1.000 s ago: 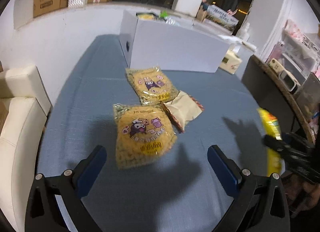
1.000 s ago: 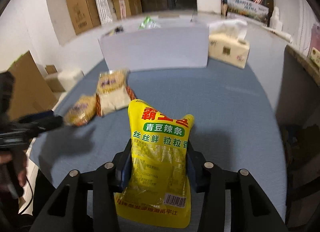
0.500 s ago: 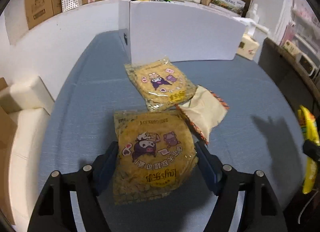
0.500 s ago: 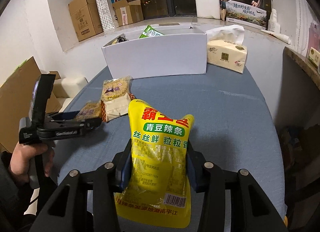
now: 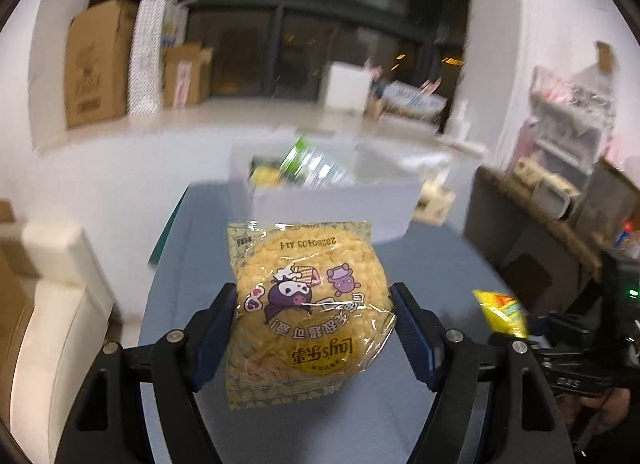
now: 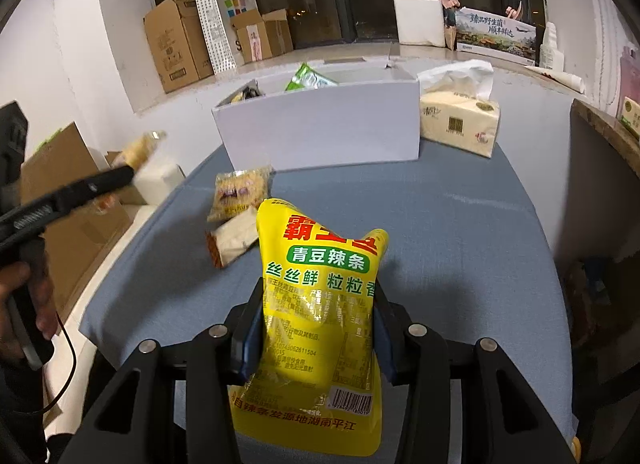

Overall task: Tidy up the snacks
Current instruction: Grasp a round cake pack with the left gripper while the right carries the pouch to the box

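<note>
A: What has the left tool got?
B: Its pads are closed on a round yellow cracker pack, lifted above the blue desk, print upside down, date edge pointing away toward the white box.
A: And the right tool?
B: Clamped on a yellow pouch, long axis upright and running away from the camera, barcode end nearest (title end up).
A: The desk?
B: Two packs lie before the box, a tissue pack beside it; cartons line the sill under dark windows.

Yellow cartoon-printed snack pack, bright yellow green-labelled pouch, white box, blue tablecloth.
</note>
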Demonstrator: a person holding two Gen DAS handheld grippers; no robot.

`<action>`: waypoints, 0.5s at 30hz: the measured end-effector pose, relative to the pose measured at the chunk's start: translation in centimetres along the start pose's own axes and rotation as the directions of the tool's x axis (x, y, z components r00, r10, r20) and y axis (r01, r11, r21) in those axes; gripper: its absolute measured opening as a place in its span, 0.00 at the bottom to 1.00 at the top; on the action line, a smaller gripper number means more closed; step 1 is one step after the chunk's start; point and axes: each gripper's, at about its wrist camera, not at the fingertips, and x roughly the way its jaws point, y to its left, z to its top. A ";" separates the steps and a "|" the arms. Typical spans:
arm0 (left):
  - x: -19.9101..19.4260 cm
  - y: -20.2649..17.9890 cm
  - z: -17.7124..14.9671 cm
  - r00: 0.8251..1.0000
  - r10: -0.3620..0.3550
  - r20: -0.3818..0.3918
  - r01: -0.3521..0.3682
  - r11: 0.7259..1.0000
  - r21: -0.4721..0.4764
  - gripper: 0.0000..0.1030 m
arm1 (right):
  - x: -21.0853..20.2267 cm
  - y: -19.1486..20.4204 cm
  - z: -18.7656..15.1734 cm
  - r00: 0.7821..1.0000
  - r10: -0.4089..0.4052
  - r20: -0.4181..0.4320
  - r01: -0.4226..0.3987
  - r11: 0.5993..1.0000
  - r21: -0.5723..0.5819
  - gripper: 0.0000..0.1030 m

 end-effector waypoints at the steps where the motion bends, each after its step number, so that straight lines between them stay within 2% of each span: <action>1: -0.1 -0.2 0.5 1.000 -0.008 0.002 0.008 1.000 0.006 0.77 | -0.2 -0.3 0.7 1.000 0.009 0.011 -0.009 1.000 0.008 0.48; 7: 1.7 -0.7 5.7 0.998 -0.049 0.048 0.048 0.999 0.023 0.77 | -0.8 -1.8 7.3 0.993 0.012 0.114 -0.013 1.000 0.005 0.48; 13: 6.4 -1.4 11.0 0.996 -0.066 0.054 0.064 0.997 0.046 0.77 | 1.0 -3.1 14.6 0.982 0.023 0.188 -0.030 0.999 0.033 0.48; 15: 8.6 -1.1 12.8 0.992 -0.122 0.039 0.122 0.992 0.009 0.77 | 2.6 -3.5 16.9 0.982 0.034 0.186 -0.043 0.998 0.045 0.48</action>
